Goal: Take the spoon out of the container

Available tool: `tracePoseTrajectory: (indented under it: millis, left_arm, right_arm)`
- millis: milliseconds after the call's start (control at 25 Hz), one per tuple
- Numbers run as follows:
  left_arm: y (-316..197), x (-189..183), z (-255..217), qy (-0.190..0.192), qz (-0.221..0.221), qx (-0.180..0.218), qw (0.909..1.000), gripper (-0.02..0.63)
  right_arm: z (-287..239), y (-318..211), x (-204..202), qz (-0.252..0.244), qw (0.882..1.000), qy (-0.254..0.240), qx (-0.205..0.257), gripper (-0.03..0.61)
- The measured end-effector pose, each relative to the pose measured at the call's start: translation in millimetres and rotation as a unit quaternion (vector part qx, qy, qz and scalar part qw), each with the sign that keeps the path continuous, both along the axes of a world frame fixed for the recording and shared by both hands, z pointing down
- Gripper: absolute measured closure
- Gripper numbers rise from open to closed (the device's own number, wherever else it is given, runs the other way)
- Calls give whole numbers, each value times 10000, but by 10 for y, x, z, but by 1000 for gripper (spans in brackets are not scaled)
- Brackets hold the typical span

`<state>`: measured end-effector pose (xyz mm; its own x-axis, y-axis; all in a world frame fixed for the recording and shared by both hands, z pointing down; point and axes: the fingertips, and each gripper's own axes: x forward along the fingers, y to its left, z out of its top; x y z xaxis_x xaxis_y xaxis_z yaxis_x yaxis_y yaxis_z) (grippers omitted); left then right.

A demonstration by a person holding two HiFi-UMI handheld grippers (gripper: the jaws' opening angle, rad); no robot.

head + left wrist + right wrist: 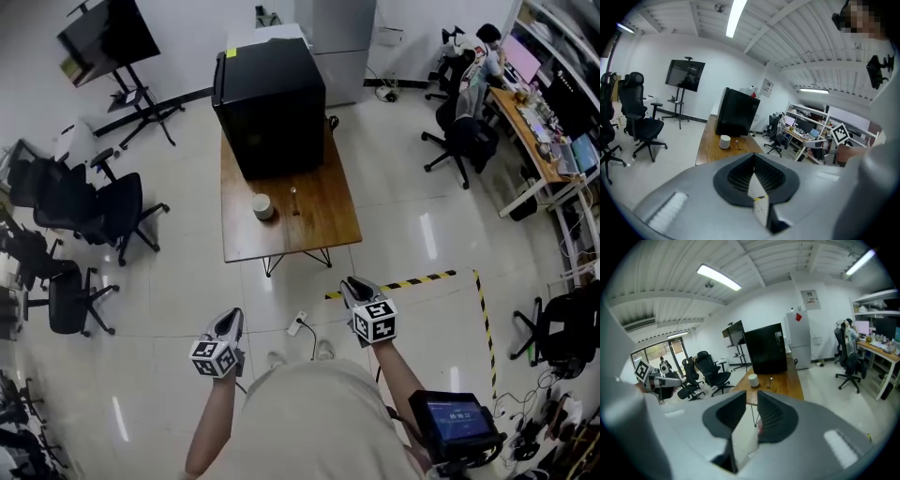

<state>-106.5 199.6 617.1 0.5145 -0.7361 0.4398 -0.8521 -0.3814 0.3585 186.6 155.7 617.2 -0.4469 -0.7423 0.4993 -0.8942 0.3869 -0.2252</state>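
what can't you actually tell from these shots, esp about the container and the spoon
Inside of the white container: too small in the head view; its wall hides it in both gripper views.
Spoon: too small in every view to tell its material or cleanliness.
Tabletop behind the black cabinet: hidden by the cabinet in all views.

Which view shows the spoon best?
Head view: the spoon is seen from above, lying on the table beside the white container. The right gripper view shows it small and foreshortened; the left gripper view shows just a speck.
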Motion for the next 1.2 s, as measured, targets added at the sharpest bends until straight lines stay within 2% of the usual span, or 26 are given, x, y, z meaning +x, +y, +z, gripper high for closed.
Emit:
tracePoseTrajectory:
  millis: [240,520,720,1200]
  left_arm:
    - [6,-250,47,6,14,-86,10000,611]
    - [-5,-9,205,-2,249,-162,9996,611]
    - [-58,-272,166,-10,321,-121,9994,611]
    - [60,-381,314,125,289,-297,9991,611]
  right_arm:
    - [22,-15,-241,20,10000,4,-46,509]
    - [138,133,28,243,9995,-44,-213,514]
    - [89,75,-270,226,9996,-65,-163,514]
    - [49,125,-381,126,9997,-85,-206,514]
